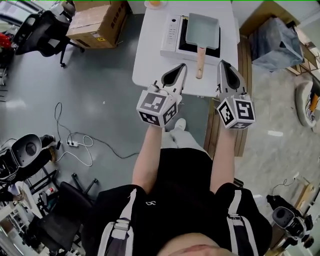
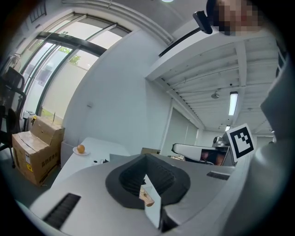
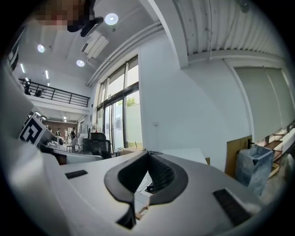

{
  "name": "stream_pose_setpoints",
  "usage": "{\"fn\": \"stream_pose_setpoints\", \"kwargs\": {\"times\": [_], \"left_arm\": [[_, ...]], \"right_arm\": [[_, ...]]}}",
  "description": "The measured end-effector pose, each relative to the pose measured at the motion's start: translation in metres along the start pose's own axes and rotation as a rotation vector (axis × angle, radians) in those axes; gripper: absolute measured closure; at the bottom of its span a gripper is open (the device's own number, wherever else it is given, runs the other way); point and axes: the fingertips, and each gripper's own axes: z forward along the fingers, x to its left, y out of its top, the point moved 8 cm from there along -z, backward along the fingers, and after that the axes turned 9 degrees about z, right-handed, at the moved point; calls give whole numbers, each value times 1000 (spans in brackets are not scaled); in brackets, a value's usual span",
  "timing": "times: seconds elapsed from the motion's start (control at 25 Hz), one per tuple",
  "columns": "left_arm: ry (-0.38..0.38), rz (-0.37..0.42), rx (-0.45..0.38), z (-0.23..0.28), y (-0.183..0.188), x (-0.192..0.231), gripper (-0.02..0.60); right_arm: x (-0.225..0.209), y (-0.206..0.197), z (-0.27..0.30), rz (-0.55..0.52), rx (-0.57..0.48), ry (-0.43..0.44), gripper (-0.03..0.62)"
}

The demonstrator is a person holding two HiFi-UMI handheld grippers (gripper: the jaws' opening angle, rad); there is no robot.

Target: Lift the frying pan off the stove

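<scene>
A rectangular grey-green frying pan (image 1: 202,31) with a wooden handle (image 1: 200,62) sits on a white portable stove (image 1: 175,35) on the white table (image 1: 150,55). The handle points toward me. Both grippers hover over the table's near edge, one on each side of the handle. My left gripper (image 1: 182,66) is to the handle's left, its jaws shut with nothing in them. My right gripper (image 1: 221,63) is to the right, also shut and empty. In the left gripper view, a bit of the wooden handle (image 2: 147,197) shows past the shut jaws. Neither gripper touches the pan.
An orange on a small plate (image 1: 155,3) sits at the table's far edge. A cardboard box (image 1: 95,22) and a black office chair (image 1: 42,30) stand to the left. A lined bin (image 1: 275,42) stands to the right, and cables (image 1: 75,142) lie on the floor.
</scene>
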Motion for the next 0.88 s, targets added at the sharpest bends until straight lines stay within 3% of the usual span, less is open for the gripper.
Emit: {"fn": "stream_pose_setpoints", "kwargs": {"times": [0.44,0.68,0.88], "left_arm": [[-67,-89,12,30,8,10,583],[-153,-302,1,41,-4,10,583],[-172,-370,27,43,-13,15,578]], "right_arm": [[-20,8,-8,90,-6,135,592],[-26,-7,-10,119,78,263,591],[-33,-22,-5,185,141,313,591]]}}
